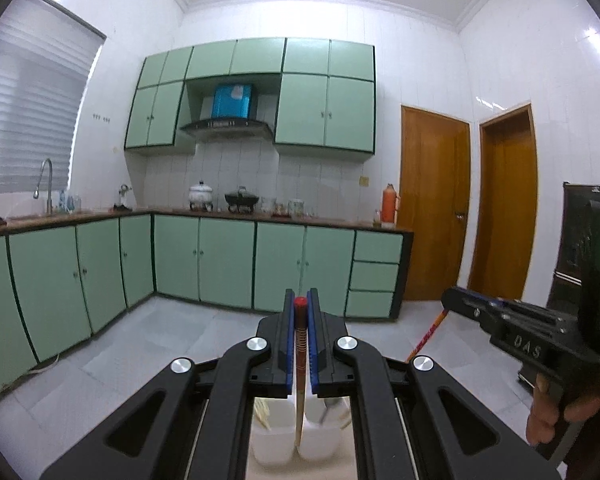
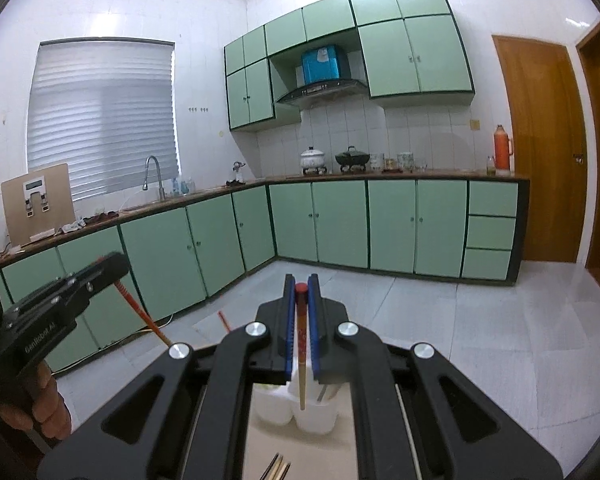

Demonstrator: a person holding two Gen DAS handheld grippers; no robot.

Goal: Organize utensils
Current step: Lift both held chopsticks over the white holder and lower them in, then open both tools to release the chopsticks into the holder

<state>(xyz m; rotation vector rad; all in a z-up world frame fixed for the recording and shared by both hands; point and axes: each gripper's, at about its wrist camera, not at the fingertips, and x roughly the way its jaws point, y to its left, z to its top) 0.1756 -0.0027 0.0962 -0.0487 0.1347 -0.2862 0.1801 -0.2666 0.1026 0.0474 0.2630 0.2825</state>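
My left gripper (image 1: 300, 304) is shut on a red-tipped wooden chopstick (image 1: 300, 364) that hangs down over a white two-compartment utensil holder (image 1: 272, 440). My right gripper (image 2: 300, 288) is shut on a second red-tipped chopstick (image 2: 302, 360), its lower end above the same white holder (image 2: 314, 420). Each gripper shows in the other's view: the right one (image 1: 460, 304) at the right with its orange-red chopstick (image 1: 426, 334), the left one (image 2: 112, 266) at the left with its chopstick (image 2: 140, 312). The holder has utensils in both compartments, mostly hidden by the jaws.
A few loose chopsticks (image 2: 278, 470) lie on the beige tabletop (image 2: 300, 456) near me. Green kitchen cabinets (image 1: 228, 260), a counter with pots (image 2: 312, 158) and wooden doors (image 1: 434, 208) stand across the tiled floor.
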